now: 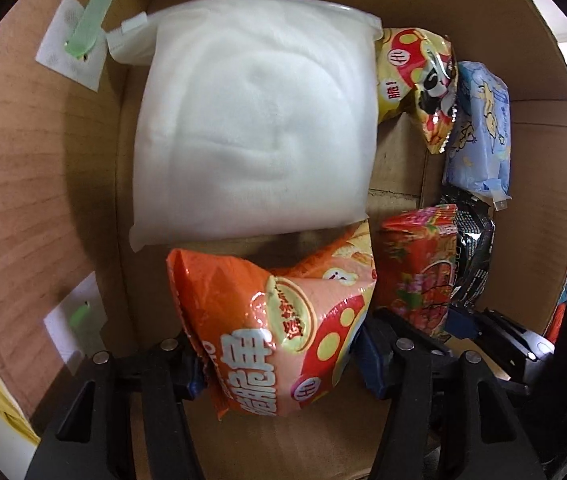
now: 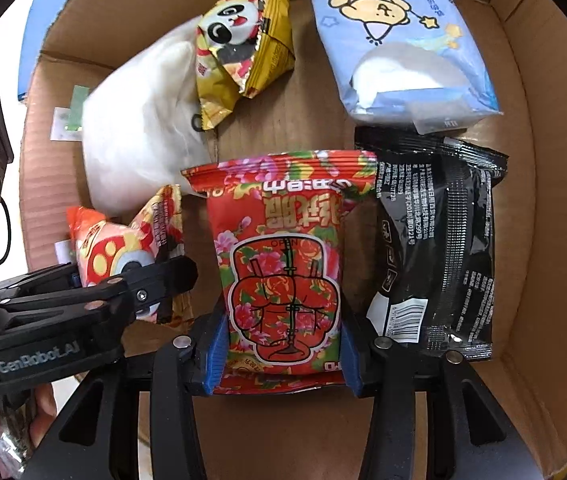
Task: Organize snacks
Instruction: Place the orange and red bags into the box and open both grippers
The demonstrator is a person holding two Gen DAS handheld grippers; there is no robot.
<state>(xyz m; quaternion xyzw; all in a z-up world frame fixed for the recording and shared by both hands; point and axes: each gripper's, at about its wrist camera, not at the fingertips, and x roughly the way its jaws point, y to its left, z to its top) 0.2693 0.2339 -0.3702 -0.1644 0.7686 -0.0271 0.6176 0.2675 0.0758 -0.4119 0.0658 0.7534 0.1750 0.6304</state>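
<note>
My left tool (image 1: 279, 364) grips the orange snack bag (image 1: 275, 332) low inside the cardboard box (image 2: 523, 160); just beside it, my right tool (image 2: 279, 354) clamps the red floral packet (image 2: 283, 264), which touches the black packet (image 2: 439, 248).

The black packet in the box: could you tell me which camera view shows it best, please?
The right wrist view: there the black packet lies in full beside the red floral packet, barcode visible. The left wrist view shows only a sliver, mostly hidden behind that red packet.
</note>
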